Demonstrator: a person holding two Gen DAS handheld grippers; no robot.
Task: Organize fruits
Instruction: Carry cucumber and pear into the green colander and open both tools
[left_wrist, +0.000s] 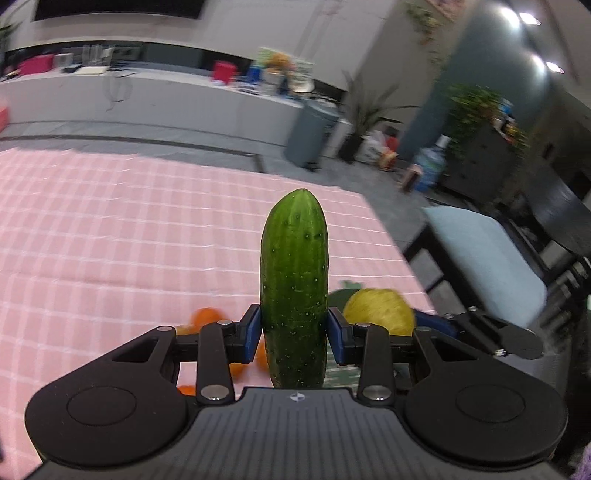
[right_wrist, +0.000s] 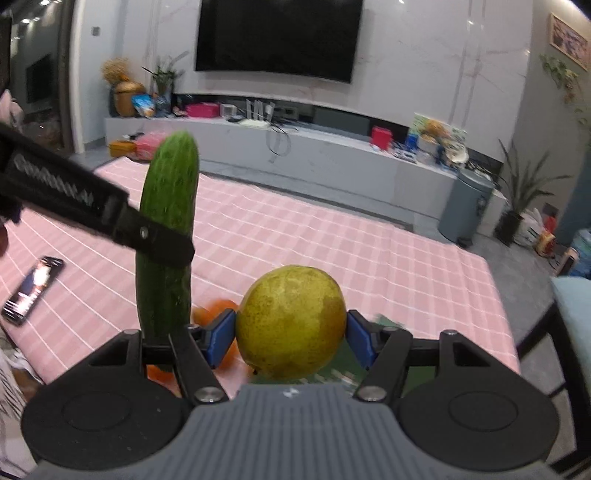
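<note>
My left gripper (left_wrist: 294, 330) is shut on a green cucumber (left_wrist: 294, 280), which stands upright between the blue pads above the pink checked tablecloth (left_wrist: 110, 229). My right gripper (right_wrist: 291, 338) is shut on a round yellow-green fruit (right_wrist: 291, 321), held off the table. In the right wrist view the cucumber (right_wrist: 168, 229) rises at the left with the left gripper's black finger (right_wrist: 110, 218) across it. The yellow-green fruit (left_wrist: 378, 313) shows just right of the cucumber in the left wrist view. Orange fruits (left_wrist: 207, 317) lie on the cloth below, partly hidden.
A phone (right_wrist: 31, 290) lies on the cloth at the left. A green printed sheet (right_wrist: 343, 373) lies under the grippers. Beyond the table's right edge stands a chair with a light blue seat (left_wrist: 484, 254). A grey bin (right_wrist: 465, 206) and a long white cabinet (right_wrist: 314, 155) lie farther back.
</note>
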